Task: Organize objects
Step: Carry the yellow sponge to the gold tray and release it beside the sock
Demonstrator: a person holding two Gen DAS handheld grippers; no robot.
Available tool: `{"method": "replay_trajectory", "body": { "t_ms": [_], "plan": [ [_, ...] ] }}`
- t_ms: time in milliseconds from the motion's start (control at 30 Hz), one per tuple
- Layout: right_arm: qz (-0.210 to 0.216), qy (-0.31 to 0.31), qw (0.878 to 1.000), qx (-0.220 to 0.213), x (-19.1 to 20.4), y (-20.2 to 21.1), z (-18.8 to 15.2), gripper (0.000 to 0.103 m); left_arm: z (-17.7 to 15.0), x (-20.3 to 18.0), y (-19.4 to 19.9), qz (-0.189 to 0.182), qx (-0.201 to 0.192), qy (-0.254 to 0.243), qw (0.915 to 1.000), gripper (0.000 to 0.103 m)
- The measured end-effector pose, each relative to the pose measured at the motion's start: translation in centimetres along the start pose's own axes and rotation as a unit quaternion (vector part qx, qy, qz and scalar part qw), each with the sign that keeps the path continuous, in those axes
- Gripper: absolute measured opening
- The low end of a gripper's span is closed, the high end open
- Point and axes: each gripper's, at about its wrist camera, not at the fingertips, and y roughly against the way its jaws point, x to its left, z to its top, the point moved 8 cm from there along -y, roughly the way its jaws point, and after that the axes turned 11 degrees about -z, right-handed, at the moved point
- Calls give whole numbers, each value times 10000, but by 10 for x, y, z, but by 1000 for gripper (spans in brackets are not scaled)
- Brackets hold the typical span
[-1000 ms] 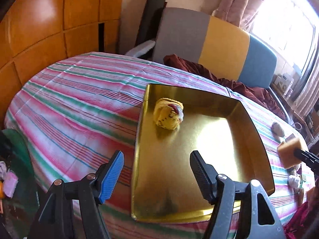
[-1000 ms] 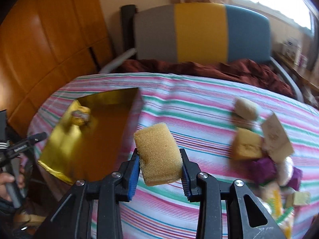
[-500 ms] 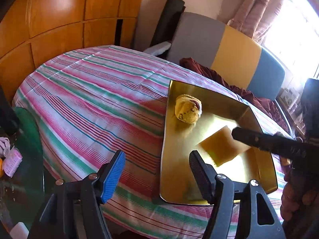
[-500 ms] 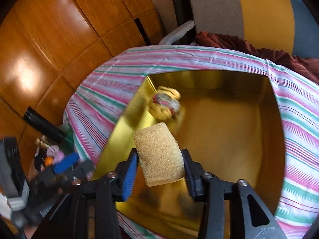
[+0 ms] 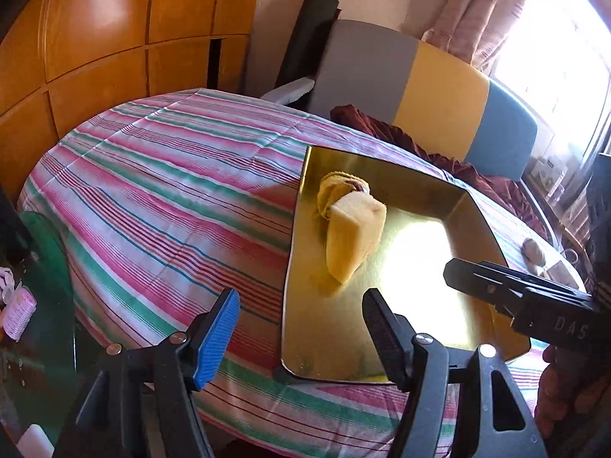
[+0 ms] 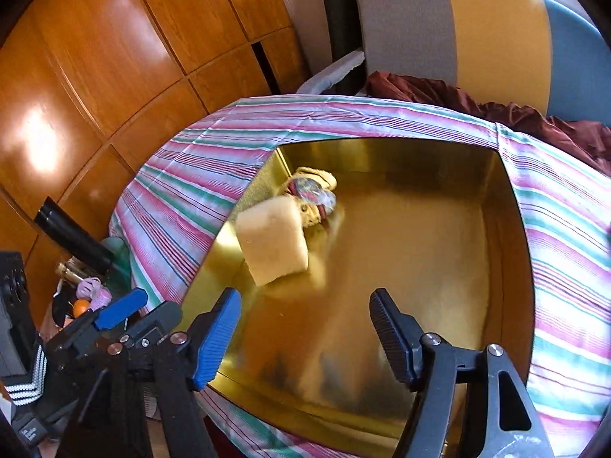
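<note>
**Sponge lies in the gold tray, both claws open**

We see the yellow sponge (image 6: 273, 238) inside the gold tray (image 6: 508, 236), toward its 10 o'clock corner in the right wrist view. It tilts on one edge and leans against the yellow plush toy (image 6: 313, 191), which sits just behind it at 12 o'clock from the sponge. In the left wrist view the same sponge (image 5: 355, 236) touches the toy (image 5: 338, 187) near the tray's (image 5: 473, 225) left rim.

Our right claw (image 6: 305, 336) hangs above the tray's near part with its jaws spread wide and nothing between them; the sponge is apart from it, up at 11 o'clock. Our left claw (image 5: 301, 334) is equally wide and empty, poised over the tray's near left edge where it meets the striped tablecloth (image 5: 172, 191).

The tray rests on the table under that striped cloth. In the left wrist view the black body of the right claw reaches in from 3 o'clock over the tray. Past the tray at 3 o'clock, a small brownish object (image 5: 534, 250) lies on the cloth; we cannot tell what it is. Behind the table stands a chair (image 5: 427, 95) in grey, yellow and blue, with a dark red cloth (image 5: 385, 129) bunched on it.
</note>
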Motion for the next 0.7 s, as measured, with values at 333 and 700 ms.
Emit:
{"method": "replay_trajectory", "body": {
  "t_ms": [333, 700],
  "plan": [
    [-606, 64, 9972, -425, -28, 20, -10, 89, -4, -14, 1, 39, -24, -356, 9994, 68],
    [-1037, -32, 9910, -843, -66, 49, -13, 101, -9, -39, -2, 50, 60, -778, 9969, 68]
  ]
}}
